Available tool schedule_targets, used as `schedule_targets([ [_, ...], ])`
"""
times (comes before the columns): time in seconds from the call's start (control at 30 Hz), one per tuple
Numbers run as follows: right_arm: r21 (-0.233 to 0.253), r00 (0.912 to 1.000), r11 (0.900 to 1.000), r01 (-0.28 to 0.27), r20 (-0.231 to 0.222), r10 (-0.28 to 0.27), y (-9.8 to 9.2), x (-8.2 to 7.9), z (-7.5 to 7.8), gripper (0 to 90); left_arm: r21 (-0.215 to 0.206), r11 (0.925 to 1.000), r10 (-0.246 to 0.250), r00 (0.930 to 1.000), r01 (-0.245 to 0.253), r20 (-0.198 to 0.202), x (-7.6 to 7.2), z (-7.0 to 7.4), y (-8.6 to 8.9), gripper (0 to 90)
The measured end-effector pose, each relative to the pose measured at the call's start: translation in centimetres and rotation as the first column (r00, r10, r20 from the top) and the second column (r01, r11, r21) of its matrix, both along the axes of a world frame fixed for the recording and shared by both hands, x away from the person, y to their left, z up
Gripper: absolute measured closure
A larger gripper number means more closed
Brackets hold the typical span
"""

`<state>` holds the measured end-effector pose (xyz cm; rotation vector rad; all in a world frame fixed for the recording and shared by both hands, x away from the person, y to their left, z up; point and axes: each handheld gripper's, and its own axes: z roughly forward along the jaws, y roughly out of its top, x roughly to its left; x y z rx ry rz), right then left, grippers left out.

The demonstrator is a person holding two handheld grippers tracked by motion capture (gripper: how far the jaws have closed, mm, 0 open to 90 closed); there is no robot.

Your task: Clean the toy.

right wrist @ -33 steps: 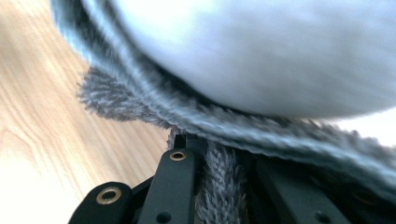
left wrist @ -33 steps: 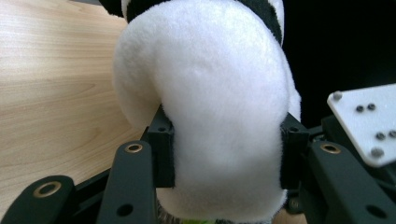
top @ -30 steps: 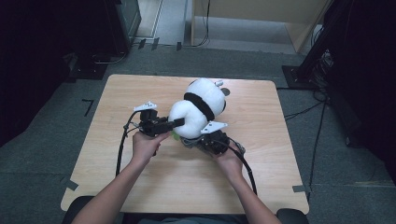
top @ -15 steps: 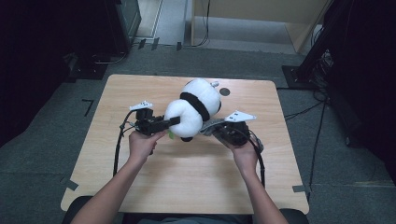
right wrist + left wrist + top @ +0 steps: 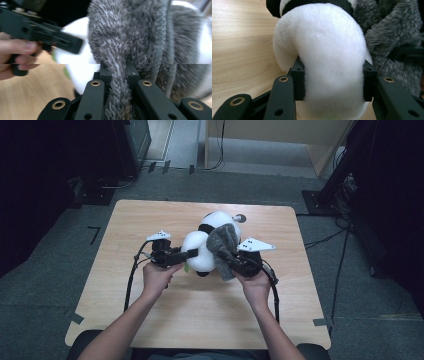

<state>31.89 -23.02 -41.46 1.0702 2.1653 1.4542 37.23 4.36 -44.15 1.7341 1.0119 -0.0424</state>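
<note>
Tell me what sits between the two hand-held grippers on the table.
In the high view, the plush panda lies between the left hand-held gripper and the right hand-held gripper, with a grey furry cloth draped over its right side.

The high view looks forward and down from above the person's side onto the whole worktop (image 5: 150, 320). The left gripper view sits very close behind its jaws, facing the panda (image 5: 329, 57). The right gripper view looks equally close along its jaws at the grey cloth (image 5: 130, 37). All three views share panda and cloth.
</note>
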Motion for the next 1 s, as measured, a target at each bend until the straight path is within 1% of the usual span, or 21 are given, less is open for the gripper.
schedule_targets([
  [0.13, -0.008, 0.9987, 0.999, -0.050, 0.002, 0.050, 1.8, -0.5, -0.4, 83.2, -0.003, 1.0000, 0.009, 0.9999, -0.009, -0.014, 0.0, -0.2, -0.1, 53.6],
  [0.2, -0.008, 0.9968, 0.997, -0.080, -0.003, 0.080, 2.8, -0.8, -0.7, 83.3, 0.004, 1.0000, 0.006, 0.9999, -0.006, -0.015, 0.0, -0.2, -0.1, 53.7],
  [0.27, -0.019, 0.9930, 0.993, -0.118, -0.008, 0.118, 3.8, -1.1, -1.0, 83.3, 0.002, 1.0000, 0.008, 0.9999, -0.008, -0.015, 0.0, -0.3, -0.3, 53.7],
  [0.33, -0.046, 0.9902, 0.989, -0.140, 0.000, 0.140, 4.8, -1.4, -1.2, 83.4, -0.004, 1.0000, 0.007, 0.9998, -0.007, -0.019, -0.1, -0.3, -0.3, 53.8],
  [0.4, -0.061, 0.9892, 0.988, -0.145, 0.015, 0.146, 5.3, -1.7, -1.4, 83.5, -0.010, 0.9999, 0.009, 0.9996, -0.009, -0.027, 0.0, -0.3, -0.2, 53.8],
  [0.5, -0.052, 0.9857, 0.984, -0.168, 0.009, 0.168, 5.6, -1.8, -1.8, 83.6, -0.024, 0.9996, 0.016, 0.9991, -0.017, -0.040, 0.0, -0.4, -0.1, 53.8],
  [0.53, -0.059, 0.9839, 0.982, -0.177, 0.009, 0.178, 5.8, -1.9, -2.1, 83.6, -0.028, 0.9994, 0.018, 0.9989, -0.019, -0.043, 0.1, -0.4, -0.1, 53.8],
  [0.57, -0.070, 0.9828, 0.981, -0.183, 0.012, 0.184, 6.0, -2.0, -2.3, 83.6, -0.035, 0.9992, 0.018, 0.9985, -0.019, -0.053, 0.1, -0.4, 0.1, 53.8],
  [0.67, -0.117, 0.9764, 0.970, -0.213, 0.012, 0.216, 6.8, -2.2, -3.1, 83.7, -0.073, 0.9968, 0.027, 0.9967, -0.033, -0.077, 0.3, -0.4, 0.4, 53.8],
  [0.7, -0.137, 0.9735, 0.964, -0.226, 0.002, 0.229, 7.0, -2.1, -3.5, 83.7, -0.090, 0.9952, 0.030, 0.9965, -0.037, -0.078, 0.4, -0.3, 0.5, 53.8],
  [0.73, -0.166, 0.9713, 0.957, -0.237, -0.018, 0.237, 7.3, -2.1, -3.9, 83.8, -0.102, 0.9941, 0.028, 0.9965, -0.036, -0.078, 0.4, -0.2, 0.6, 53.7],
  [0.77, -0.197, 0.9705, 0.951, -0.240, -0.026, 0.240, 7.6, -2.0, -4.2, 83.8, -0.111, 0.9932, 0.025, 0.9970, -0.033, -0.073, 0.3, -0.1, 0.7, 53.6],
  [0.8, -0.238, 0.9711, 0.942, -0.237, -0.033, 0.236, 7.9, -2.0, -4.6, 83.7, -0.113, 0.9932, 0.021, 0.9981, -0.027, -0.058, 0.2, 0.1, 0.6, 53.6],
  [0.83, -0.248, 0.9744, 0.943, -0.222, -0.022, 0.224, 8.0, -2.0, -5.0, 83.8, -0.092, 0.9956, 0.014, 0.9992, -0.017, -0.037, 0.1, 0.3, 0.6, 53.6],
  [0.87, -0.237, 0.9746, 0.946, -0.220, -0.013, 0.224, 7.8, -1.9, -5.3, 83.8, -0.080, 0.9967, 0.013, 0.9996, -0.015, -0.024, 0.0, 0.5, 0.6, 53.5],
  [0.9, -0.232, 0.9743, 0.947, -0.222, -0.015, 0.225, 7.6, -1.7, -5.4, 83.8, -0.075, 0.9971, 0.012, 0.9997, -0.014, -0.022, -0.1, 0.5, 0.6, 53.5],
  [0.93, -0.234, 0.9735, 0.946, -0.226, -0.019, 0.228, 7.5, -1.5, -5.5, 83.8, -0.071, 0.9973, 0.013, 0.9996, -0.015, -0.024, -0.1, 0.4, 0.6, 53.5],
  [1.0, -0.264, 0.9738, 0.938, -0.223, -0.019, 0.227, 7.3, -1.3, -5.7, 83.8, -0.085, 0.9962, 0.016, 0.9991, -0.019, -0.039, 0.1, 0.3, 0.8, 53.5],
])
